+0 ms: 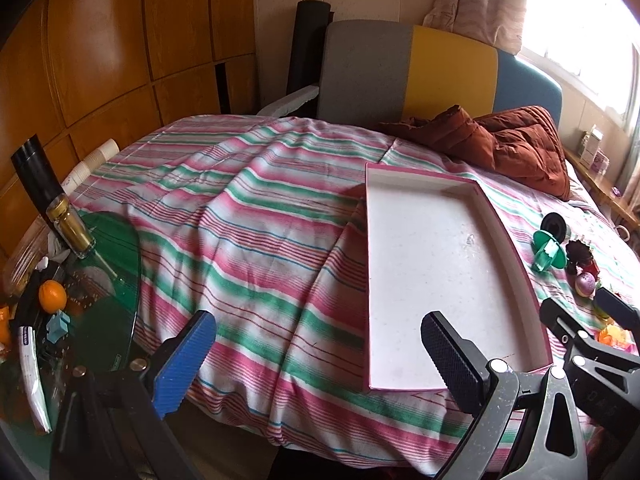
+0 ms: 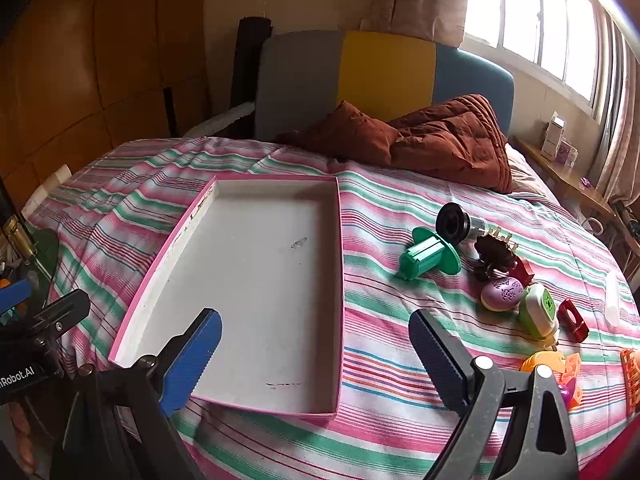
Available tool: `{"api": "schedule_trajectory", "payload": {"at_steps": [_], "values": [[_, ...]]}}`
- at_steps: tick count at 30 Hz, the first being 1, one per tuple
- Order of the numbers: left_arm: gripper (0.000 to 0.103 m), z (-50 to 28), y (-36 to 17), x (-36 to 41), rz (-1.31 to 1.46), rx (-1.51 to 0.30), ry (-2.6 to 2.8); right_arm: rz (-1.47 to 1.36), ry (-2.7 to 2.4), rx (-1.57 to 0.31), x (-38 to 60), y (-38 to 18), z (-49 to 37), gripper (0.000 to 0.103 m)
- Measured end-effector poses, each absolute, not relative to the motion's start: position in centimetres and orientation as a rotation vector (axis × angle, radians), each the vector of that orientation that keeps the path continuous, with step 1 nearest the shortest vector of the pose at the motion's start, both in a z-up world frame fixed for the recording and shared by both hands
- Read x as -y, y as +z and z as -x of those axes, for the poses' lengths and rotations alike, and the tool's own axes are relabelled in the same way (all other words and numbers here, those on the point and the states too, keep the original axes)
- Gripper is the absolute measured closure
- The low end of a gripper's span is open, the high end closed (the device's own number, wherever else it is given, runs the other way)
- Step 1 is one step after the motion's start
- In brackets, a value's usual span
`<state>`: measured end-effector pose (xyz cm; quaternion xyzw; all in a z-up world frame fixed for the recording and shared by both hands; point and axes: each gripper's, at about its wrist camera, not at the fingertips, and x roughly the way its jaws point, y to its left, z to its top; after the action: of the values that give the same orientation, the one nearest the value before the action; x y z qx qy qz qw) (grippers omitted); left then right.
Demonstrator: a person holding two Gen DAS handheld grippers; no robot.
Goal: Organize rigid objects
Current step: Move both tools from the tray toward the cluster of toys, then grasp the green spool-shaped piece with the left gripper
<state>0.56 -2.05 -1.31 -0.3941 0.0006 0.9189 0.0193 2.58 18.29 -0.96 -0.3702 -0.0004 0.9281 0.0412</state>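
Pink-rimmed shallow box (image 2: 256,280) is seen just ahead of the spread, unladen right gripper (image 2: 314,354); toys are clustered to its right. Left gripper (image 1: 318,354) is likewise held released.

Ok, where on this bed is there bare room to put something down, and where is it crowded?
The pink-rimmed tray holds nothing. Striped bedspread lies bare between the tray and the green glass table, and beyond it toward the brown quilt. To the tray's right it is crowded: green spool, purple egg, orange toy.
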Motion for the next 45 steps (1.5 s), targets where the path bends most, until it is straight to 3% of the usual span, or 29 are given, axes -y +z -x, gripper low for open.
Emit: {"api": "schedule_trajectory", "payload": {"at_steps": [9,18,31,38,42,45], "values": [[0.0,-0.6,-1.2,1.2,1.191,-0.048,2.821,1.132,2.815,-0.026,-20.0,-0.9,-2.5,0.007],[0.0,-0.3,-0.1,-1.5,1.135,-0.024,2.669,1.145,2.75,-0.192,-27.0,-0.1,-2.7,0.007],[0.0,-0.7,1.1,-11.6,1.058,-0.179,2.341,1.05,2.405,-0.676,-47.4,1.3,-8.9,0.006],[0.0,1.8,1.5,-17.6,1.056,-0.306,2.269,0.905,2.316,-1.0,-51.8,-0.6,-11.5,0.006],[0.014,4.5,0.2,-21.4,1.099,-0.395,2.218,0.853,2.349,-1.084,-52.1,-0.5,-11.8,0.006],[0.017,6.4,-1.1,-23.8,1.128,-0.448,2.191,0.816,2.352,-1.108,-52.4,-0.3,-12.4,0.006]]}}
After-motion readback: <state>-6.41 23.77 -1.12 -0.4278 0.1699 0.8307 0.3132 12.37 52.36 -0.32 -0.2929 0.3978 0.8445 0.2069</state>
